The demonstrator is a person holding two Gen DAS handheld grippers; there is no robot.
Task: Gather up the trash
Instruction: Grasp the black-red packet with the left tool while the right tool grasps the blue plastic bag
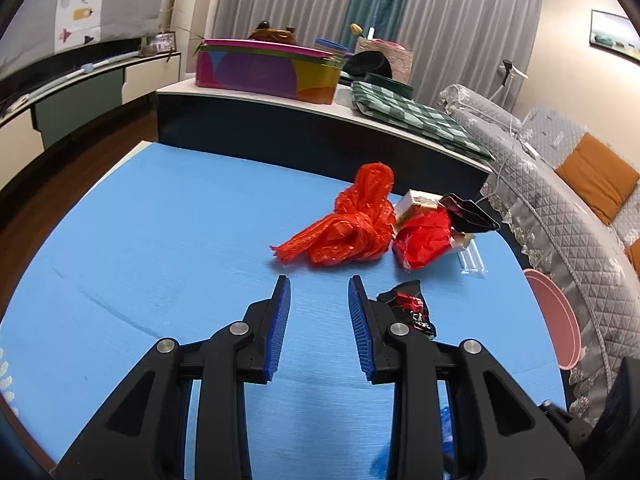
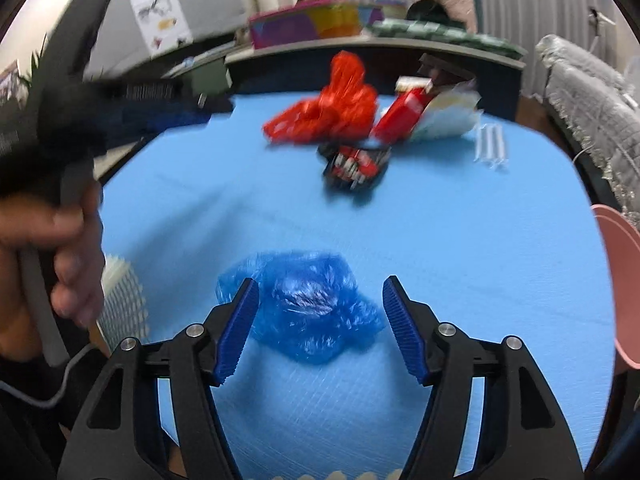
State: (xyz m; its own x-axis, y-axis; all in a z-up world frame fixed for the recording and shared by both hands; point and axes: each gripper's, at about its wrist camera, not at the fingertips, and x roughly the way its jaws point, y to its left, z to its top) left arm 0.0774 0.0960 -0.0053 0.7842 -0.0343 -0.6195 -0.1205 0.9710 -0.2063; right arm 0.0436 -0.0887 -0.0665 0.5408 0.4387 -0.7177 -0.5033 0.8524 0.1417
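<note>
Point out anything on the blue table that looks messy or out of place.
Litter is strewn over the blue table: a knotted orange plastic bag, a crumpled red wrapper leaning on a small box, a torn black-and-red wrapper, clear tubes, and a crumpled blue plastic bag between the right gripper's open jaws.

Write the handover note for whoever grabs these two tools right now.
Left tool: open, empty, over the blue mat, just short of the orange bag.
Right tool: open, straddling the blue plastic bag, pads not pressing it.
Still on the mat: the black-and-red wrapper, the red packet with cardboard scraps, and clear tubes at the far right.
The pink bin sits off the mat's right edge.
Done: nothing seen collected.
Left: grip the blue bag, then clear the rest.
</note>
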